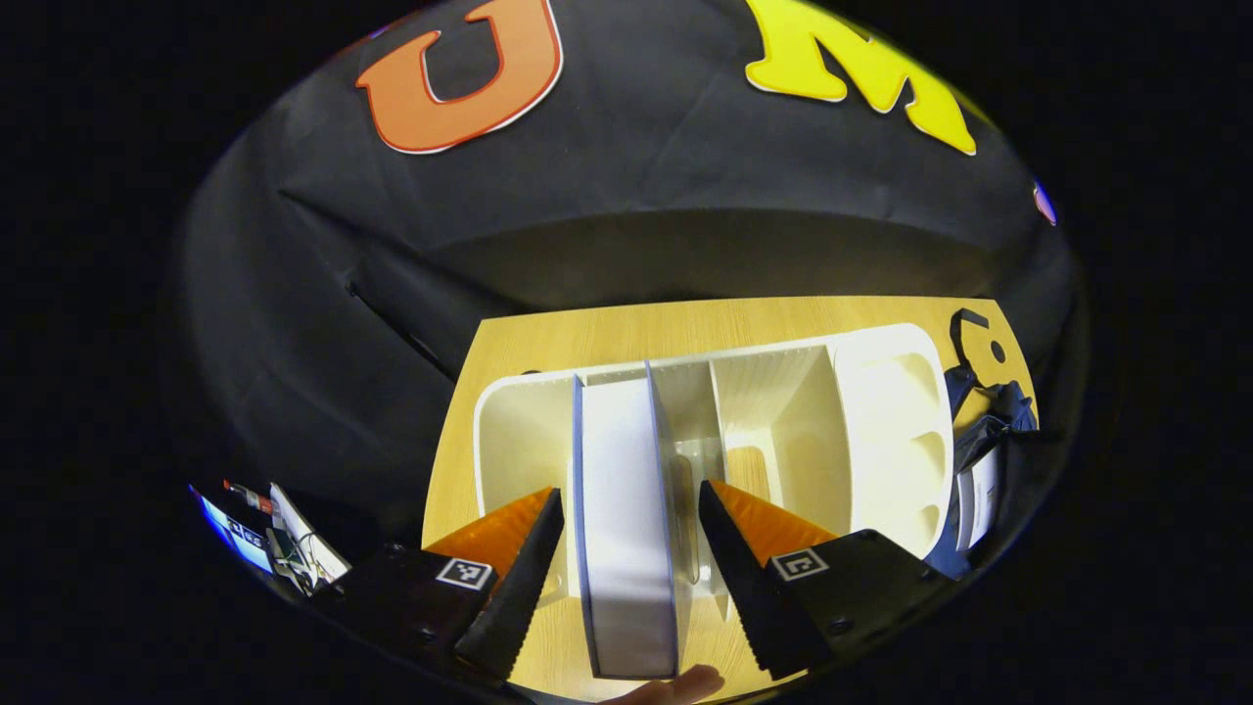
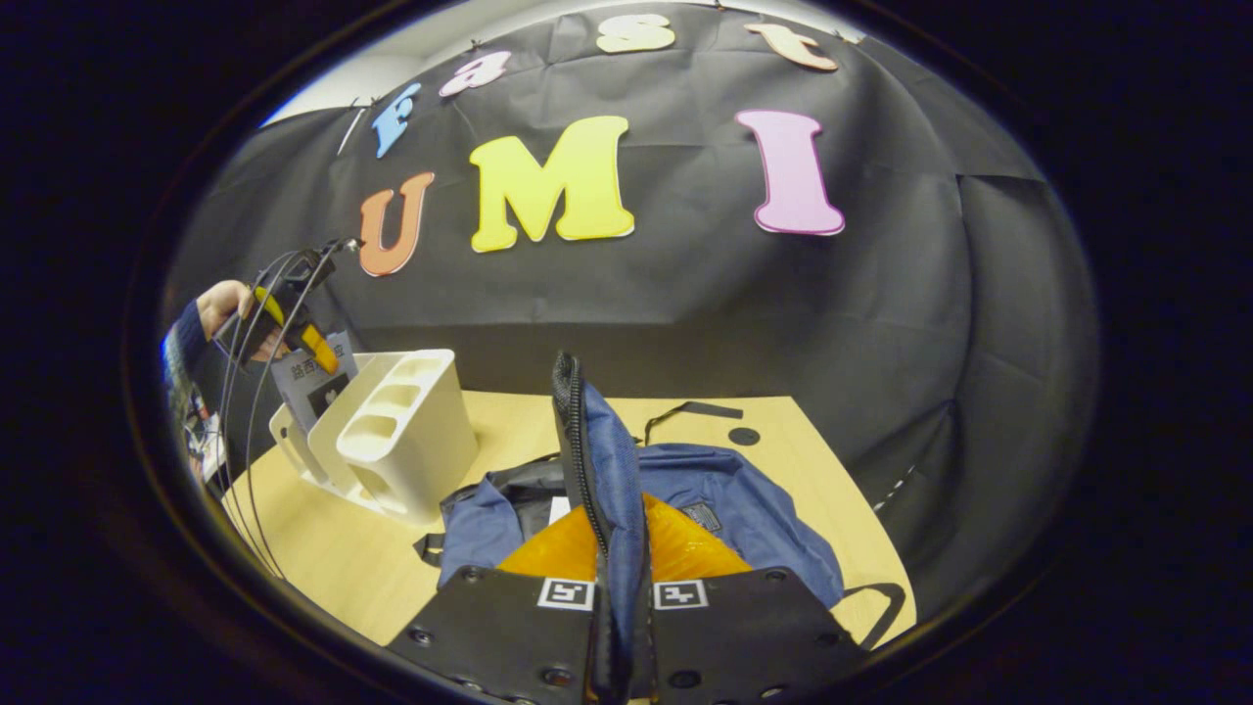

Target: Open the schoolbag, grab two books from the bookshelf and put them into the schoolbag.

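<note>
My left gripper (image 1: 631, 548) is standing wide, its fingers either side of a white book (image 1: 626, 509) but apart from it, the book rising upright out of the white bookshelf (image 1: 881, 431), in a slot near its left end. My right gripper (image 2: 619, 587) is pinching narrow on the raised flap of the blue schoolbag (image 2: 685, 499), holding its mouth open; in the right gripper view the left gripper is lifting that book above the bookshelf, off to the left. I am judging the book stiff, fairly light and smooth-covered, so I am meaning to grip it flat across both covers near the top edge; the bag cloth is soft and will sag if released. Everything is resting on a pale wooden table (image 2: 323, 548), with black cloth walling the booth behind
</note>
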`<state>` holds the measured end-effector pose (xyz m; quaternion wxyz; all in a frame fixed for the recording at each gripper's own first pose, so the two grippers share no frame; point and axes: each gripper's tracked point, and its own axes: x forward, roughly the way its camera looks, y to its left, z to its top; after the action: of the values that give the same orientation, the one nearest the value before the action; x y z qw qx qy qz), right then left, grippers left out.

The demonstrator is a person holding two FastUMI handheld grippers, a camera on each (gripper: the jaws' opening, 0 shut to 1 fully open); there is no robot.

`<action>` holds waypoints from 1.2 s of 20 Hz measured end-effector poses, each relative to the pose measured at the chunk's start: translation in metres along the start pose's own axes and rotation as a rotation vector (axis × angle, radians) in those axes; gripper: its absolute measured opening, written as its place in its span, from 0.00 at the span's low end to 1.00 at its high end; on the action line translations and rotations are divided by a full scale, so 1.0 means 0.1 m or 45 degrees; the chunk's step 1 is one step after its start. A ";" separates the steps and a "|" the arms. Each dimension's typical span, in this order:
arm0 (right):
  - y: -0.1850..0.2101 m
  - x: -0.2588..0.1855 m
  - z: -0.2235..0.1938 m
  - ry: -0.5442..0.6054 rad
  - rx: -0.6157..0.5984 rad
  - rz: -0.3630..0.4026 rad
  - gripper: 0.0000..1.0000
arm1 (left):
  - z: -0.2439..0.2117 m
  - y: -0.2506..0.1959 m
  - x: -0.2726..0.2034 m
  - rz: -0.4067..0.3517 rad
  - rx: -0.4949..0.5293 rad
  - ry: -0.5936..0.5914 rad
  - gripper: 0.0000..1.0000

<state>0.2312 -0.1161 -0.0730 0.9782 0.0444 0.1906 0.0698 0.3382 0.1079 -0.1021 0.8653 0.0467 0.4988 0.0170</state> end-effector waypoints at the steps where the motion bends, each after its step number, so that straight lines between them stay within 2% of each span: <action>1: 0.01 0.00 0.00 -0.001 -0.005 0.004 0.10 | -0.02 -0.04 0.05 -0.019 -0.001 0.026 0.80; 2: 0.01 0.00 0.00 -0.009 -0.008 0.007 0.07 | -0.08 -0.06 0.07 -0.038 -0.002 0.075 0.82; 3: 0.00 0.00 0.00 -0.011 -0.007 0.007 0.07 | -0.12 -0.09 0.09 -0.052 -0.006 0.098 0.77; 5: 0.00 0.00 -0.01 -0.011 0.004 0.013 0.07 | -0.11 -0.09 0.10 -0.069 -0.006 0.093 0.60; 8: -0.02 0.01 -0.03 -0.007 0.012 0.014 0.07 | -0.11 -0.21 0.05 -0.128 -0.012 0.084 0.54; 9: -0.03 0.02 -0.03 -0.007 0.016 0.012 0.07 | -0.16 -0.25 0.03 -0.140 -0.015 0.086 0.49; 13: 0.00 0.01 -0.04 -0.009 -0.002 0.007 0.07 | -0.21 -0.33 -0.13 -0.176 0.033 0.029 0.46; 18: 0.05 0.02 -0.05 -0.008 -0.022 0.004 0.07 | -0.28 -0.27 -0.49 -0.195 0.019 -0.060 0.45; 24: 0.08 0.02 -0.06 -0.013 -0.017 -0.003 0.07 | -0.63 -0.20 -0.96 -0.222 0.009 -0.185 0.45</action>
<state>0.2294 -0.1079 -0.0787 0.9795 0.0381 0.1852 0.0697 0.2357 0.0850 -0.0529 0.8973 0.0070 0.4368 -0.0636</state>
